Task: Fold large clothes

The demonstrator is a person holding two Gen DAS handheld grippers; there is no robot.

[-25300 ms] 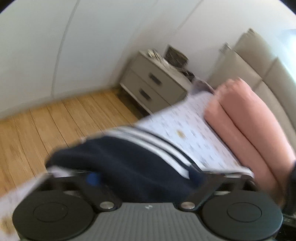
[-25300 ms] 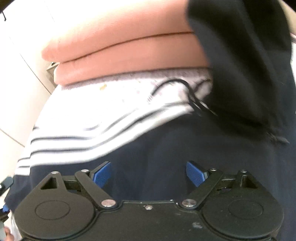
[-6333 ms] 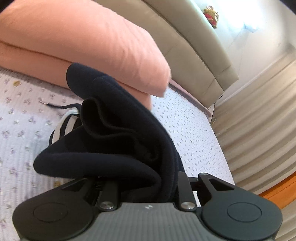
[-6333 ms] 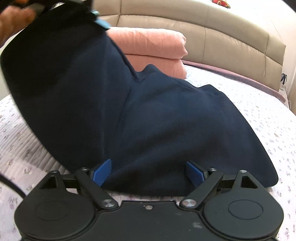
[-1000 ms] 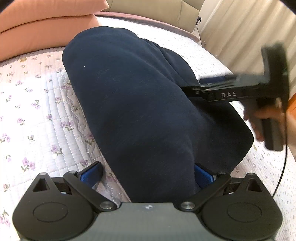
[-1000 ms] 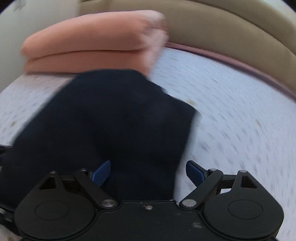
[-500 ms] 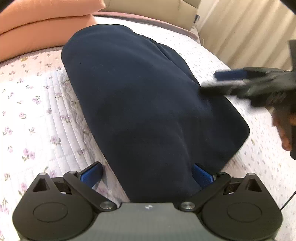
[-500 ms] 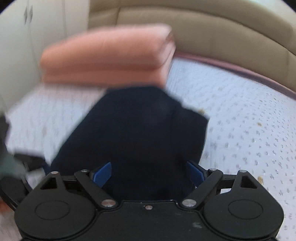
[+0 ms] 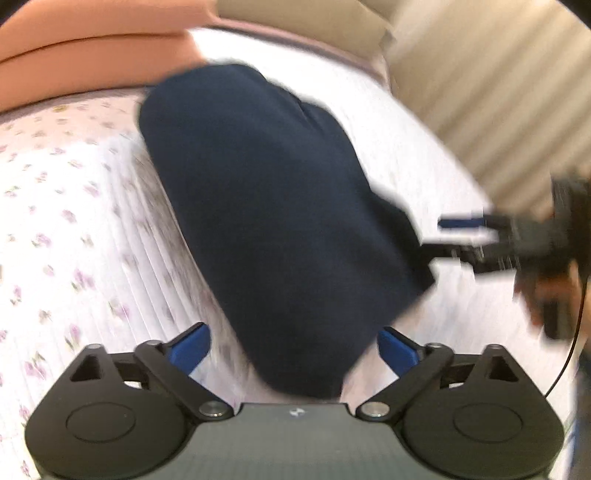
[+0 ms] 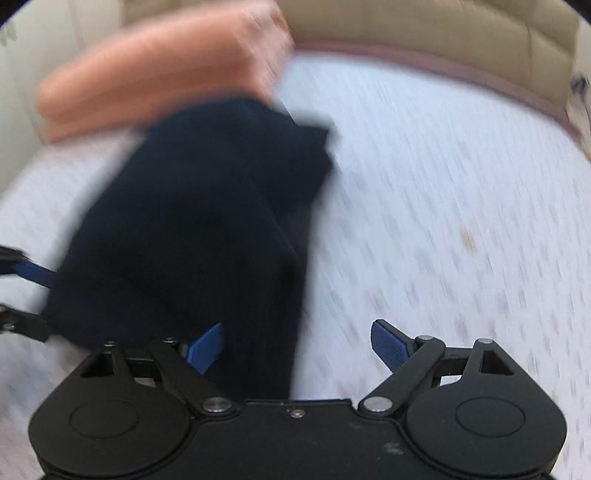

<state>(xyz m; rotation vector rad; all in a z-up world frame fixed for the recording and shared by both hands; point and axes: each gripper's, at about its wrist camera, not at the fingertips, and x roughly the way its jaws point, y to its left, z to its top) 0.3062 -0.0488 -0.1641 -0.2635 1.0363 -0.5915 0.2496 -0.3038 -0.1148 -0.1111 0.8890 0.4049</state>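
A dark navy garment (image 9: 273,206) lies folded into a long bundle on the floral bedspread (image 9: 74,229). My left gripper (image 9: 293,347) is open, its blue pads on either side of the bundle's near end. In the left wrist view, the right gripper (image 9: 465,236) sits at the bundle's right side, held by a hand (image 9: 546,295). In the right wrist view the garment (image 10: 207,236) fills the left half, and my right gripper (image 10: 297,345) is open over its near right edge. The left gripper's blue fingers (image 10: 33,275) show at the far left edge. Both views are motion-blurred.
Folded peach bedding (image 9: 96,48) is stacked at the head of the bed, just beyond the garment, also seen as peach bedding (image 10: 159,81). A beige padded headboard (image 10: 424,26) runs behind. Beige curtains (image 9: 491,92) hang to the right of the bed.
Both cameras have pulled back from the garment. The right gripper has slid off the top of the bundle to its right edge. The bundle itself stays put.
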